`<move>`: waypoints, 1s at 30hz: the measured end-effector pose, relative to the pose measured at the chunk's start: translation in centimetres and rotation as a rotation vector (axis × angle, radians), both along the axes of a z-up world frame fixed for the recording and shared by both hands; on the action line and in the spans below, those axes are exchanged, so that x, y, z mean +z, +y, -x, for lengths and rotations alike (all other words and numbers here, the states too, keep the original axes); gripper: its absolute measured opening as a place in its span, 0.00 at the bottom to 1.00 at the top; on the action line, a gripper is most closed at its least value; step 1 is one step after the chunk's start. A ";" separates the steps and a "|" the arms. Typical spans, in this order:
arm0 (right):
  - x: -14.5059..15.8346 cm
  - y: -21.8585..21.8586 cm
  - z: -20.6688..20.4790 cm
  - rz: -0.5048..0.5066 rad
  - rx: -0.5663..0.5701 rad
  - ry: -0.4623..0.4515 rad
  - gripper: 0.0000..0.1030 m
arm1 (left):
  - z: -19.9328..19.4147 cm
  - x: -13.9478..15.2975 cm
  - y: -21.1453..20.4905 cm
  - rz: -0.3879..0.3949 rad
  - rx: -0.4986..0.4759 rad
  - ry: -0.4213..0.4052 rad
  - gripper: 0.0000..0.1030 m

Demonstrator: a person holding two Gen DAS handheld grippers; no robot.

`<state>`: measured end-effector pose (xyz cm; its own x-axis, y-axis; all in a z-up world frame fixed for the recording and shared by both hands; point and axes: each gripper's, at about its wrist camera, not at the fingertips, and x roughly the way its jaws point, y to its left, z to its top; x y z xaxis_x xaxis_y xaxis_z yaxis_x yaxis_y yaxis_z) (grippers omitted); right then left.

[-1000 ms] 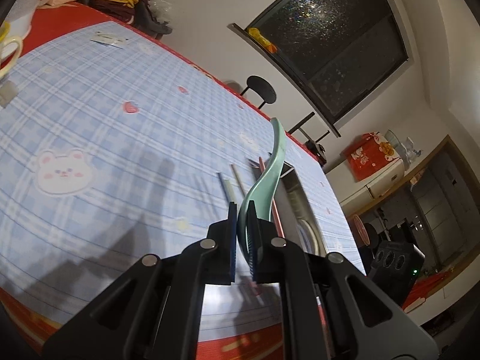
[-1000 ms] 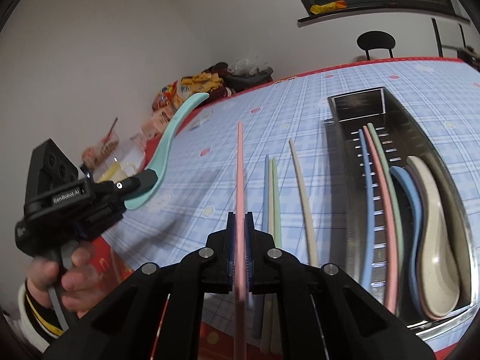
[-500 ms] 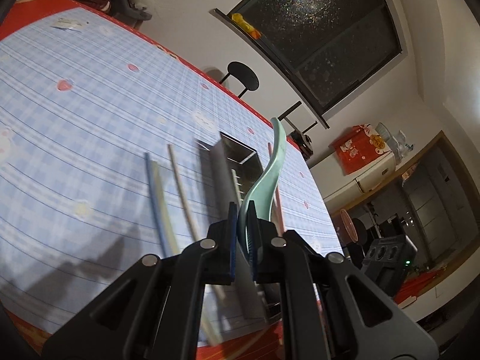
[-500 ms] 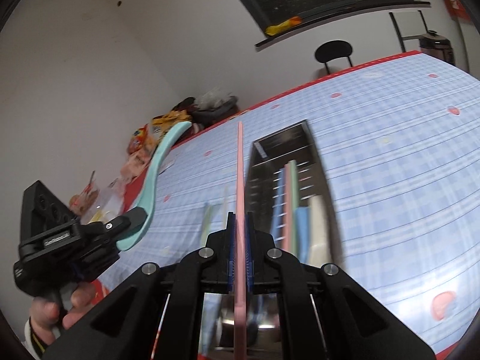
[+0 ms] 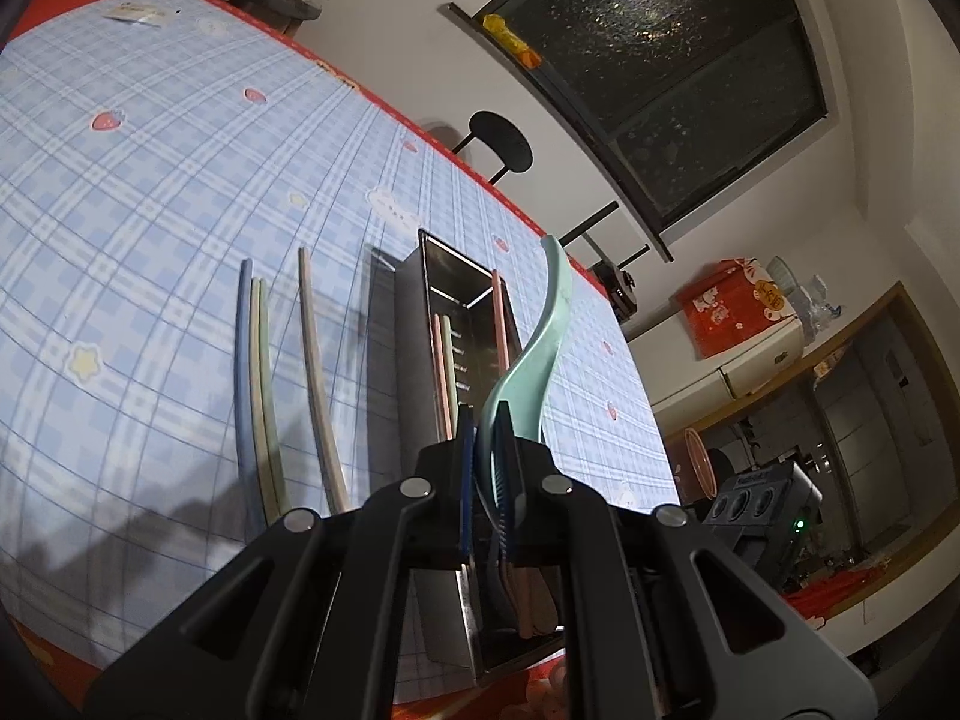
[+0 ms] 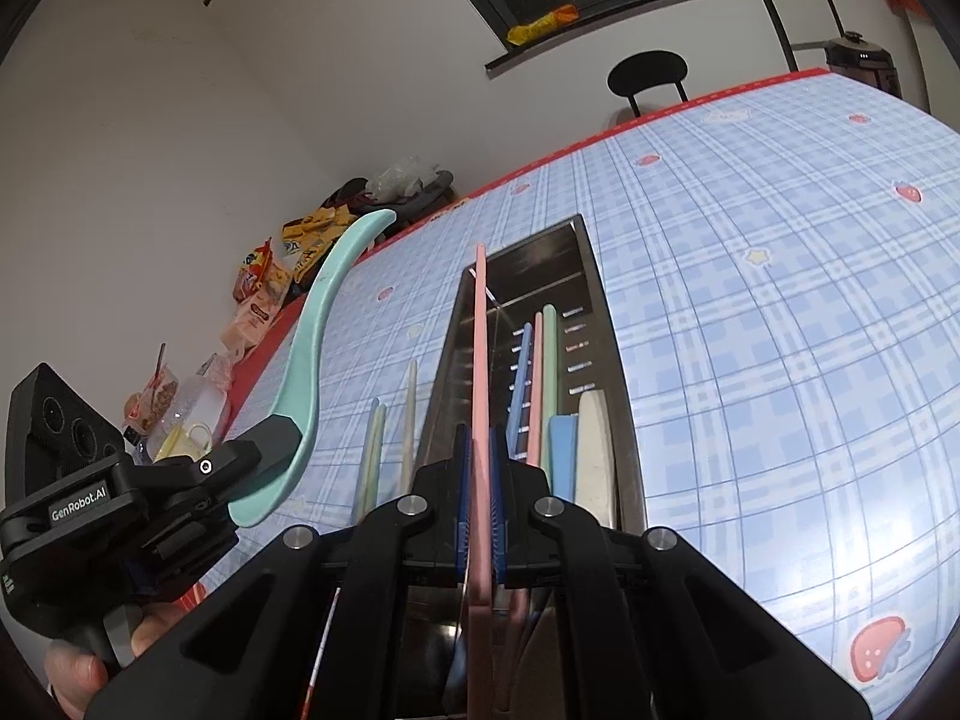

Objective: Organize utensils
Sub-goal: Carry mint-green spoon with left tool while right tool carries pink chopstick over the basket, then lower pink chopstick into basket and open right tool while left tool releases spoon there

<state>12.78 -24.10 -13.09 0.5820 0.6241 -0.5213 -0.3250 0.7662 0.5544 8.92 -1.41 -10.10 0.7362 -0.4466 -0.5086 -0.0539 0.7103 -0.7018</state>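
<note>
My left gripper [image 5: 485, 420] is shut on the bowl end of a mint-green spoon [image 5: 543, 336], whose handle points up and away over the steel tray [image 5: 408, 360]. My right gripper [image 6: 479, 438] is shut on a pink chopstick [image 6: 480, 348] that runs lengthwise above the tray's [image 6: 606, 324] left side. Inside the tray lie a blue chopstick [image 6: 521, 372], a pink one, a green one [image 6: 549, 372], a blue spoon [image 6: 563, 450] and a cream spoon [image 6: 594, 444]. In the right wrist view the left gripper [image 6: 288, 450] hangs left of the tray with the spoon [image 6: 318, 348].
Three loose chopsticks lie on the blue checked cloth left of the tray: blue [image 5: 242, 360], green [image 5: 262, 372], beige [image 5: 315, 360]. Snack bags [image 6: 270, 282] and a plastic cup [image 6: 180, 420] crowd the table's far left edge. A black chair [image 6: 647, 75] stands behind the table.
Both grippers have moved sideways to the right with their utensils. The tray, off to the right a second ago, now lies straight ahead under both; the loose chopsticks have slid to the left.
</note>
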 end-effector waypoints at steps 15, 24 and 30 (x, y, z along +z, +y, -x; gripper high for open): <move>0.0 0.0 0.1 0.010 -0.012 -0.006 0.06 | -0.5 -2.1 -1.7 0.016 0.007 0.077 0.10; 1.5 -1.8 0.5 -0.023 -0.068 -0.050 0.09 | -0.2 -2.5 -2.5 0.013 0.011 0.090 0.10; 3.0 -4.5 0.6 -0.056 -0.129 -0.081 0.13 | -0.2 -2.3 -5.0 -0.008 -0.018 0.110 0.10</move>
